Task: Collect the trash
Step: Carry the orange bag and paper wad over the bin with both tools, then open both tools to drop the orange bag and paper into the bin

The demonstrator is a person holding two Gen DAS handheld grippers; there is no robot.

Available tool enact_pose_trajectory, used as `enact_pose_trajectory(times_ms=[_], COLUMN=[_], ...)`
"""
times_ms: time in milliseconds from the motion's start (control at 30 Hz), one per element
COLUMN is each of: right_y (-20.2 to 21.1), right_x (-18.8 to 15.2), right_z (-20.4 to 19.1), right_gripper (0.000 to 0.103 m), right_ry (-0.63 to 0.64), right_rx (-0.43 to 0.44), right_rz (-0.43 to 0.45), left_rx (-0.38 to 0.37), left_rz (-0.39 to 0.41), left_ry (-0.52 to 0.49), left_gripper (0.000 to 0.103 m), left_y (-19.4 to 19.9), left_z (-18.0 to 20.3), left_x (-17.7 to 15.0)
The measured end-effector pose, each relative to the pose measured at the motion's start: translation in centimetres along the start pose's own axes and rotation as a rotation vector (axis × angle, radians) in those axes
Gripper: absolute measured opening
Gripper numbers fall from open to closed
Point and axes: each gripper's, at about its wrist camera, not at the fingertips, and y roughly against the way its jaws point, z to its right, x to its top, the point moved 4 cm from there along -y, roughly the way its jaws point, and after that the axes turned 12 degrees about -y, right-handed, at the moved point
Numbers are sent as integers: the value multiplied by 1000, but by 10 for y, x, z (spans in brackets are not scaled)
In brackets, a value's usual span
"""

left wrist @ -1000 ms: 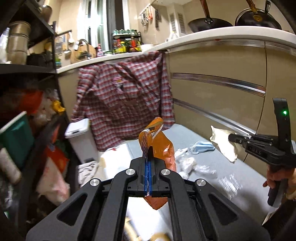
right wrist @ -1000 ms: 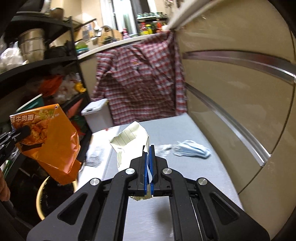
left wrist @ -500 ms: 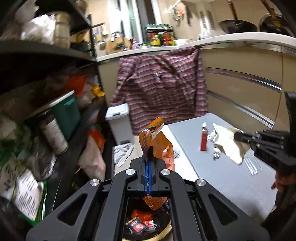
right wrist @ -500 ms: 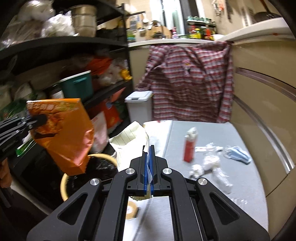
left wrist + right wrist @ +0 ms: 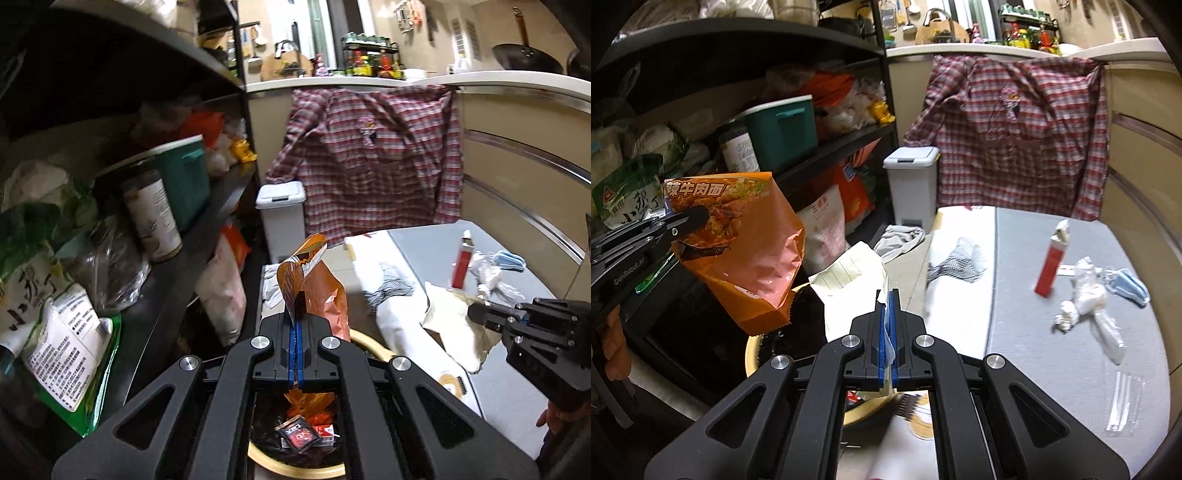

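Note:
My left gripper point(image 5: 295, 314) is shut on an orange noodle wrapper point(image 5: 317, 295) and holds it above a round bin with a tan rim point(image 5: 295, 469) that has wrappers inside. The wrapper point(image 5: 746, 251) and left gripper point(image 5: 701, 218) also show in the right wrist view. My right gripper point(image 5: 886, 306) is shut on a crumpled lined paper point(image 5: 849, 280), beside the bin rim point(image 5: 751, 354). The paper point(image 5: 454, 325) and right gripper point(image 5: 476, 310) show at the right of the left wrist view.
On the grey mat point(image 5: 1052, 369) lie a red-and-white carton point(image 5: 1051, 258), crumpled plastic point(image 5: 1086, 295), a blue face mask point(image 5: 1126, 284) and a clear sleeve point(image 5: 1123, 402). A black shelf rack point(image 5: 166, 258) full of goods stands left. A white lidded bin point(image 5: 282, 218) and plaid shirt point(image 5: 369, 158) are behind.
Both grippers have swung left from the mat toward the shelf side. The orange wrapper and the paper have come over the tan-rimmed bin, which now shows below.

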Motion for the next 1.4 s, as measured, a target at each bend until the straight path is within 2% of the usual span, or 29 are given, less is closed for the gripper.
enact_pose_trajectory(times_ms=[167, 633, 967, 1067, 1100, 1133, 1167, 1200, 1233, 1300, 1400], right_y=[-24, -58, -70, -73, -73, -75, -75, -75, -75, -73, -70], right_x=[-4, -9, -8, -5, -4, -3, -2, -2, -1, -1, -2], right_z=[-17, -46, -56, -59, -59, -61, -61, -61, -61, -62, -61], right_gripper=[2, 2, 2, 6, 9, 19, 27, 44, 53, 56, 59], right_ry=[5, 15, 6, -6, -11, -19, -28, -36, -46, -42, -38], right_rx=[12, 15, 22, 30, 37, 50, 56, 53, 52, 54, 44], right_rz=[-37, -93, -98, -94, -95, -108, -117, -117, -110, -99, -93], left_rx=[11, 34, 103, 135, 151, 174, 189, 205, 233, 261, 256], left_rz=[-56, -122, -182, -192, -193, -192, -190, -184, -169, -136, -157], left_ry=[34, 61, 66, 47, 40, 32, 29, 30, 32, 11, -24], left_gripper=[0, 0, 0, 1, 6, 13, 42, 74, 83, 86, 86], left_y=[-18, -42, -56, -58, -58, -58, -57, -55, -52, -47, -48], left_z=[-16, -26, -40, -42, -42, -43, -43, -44, -44, -42, -37], left_x=[-12, -21, -30, -32, -32, -32, -32, -31, -30, -26, -25])
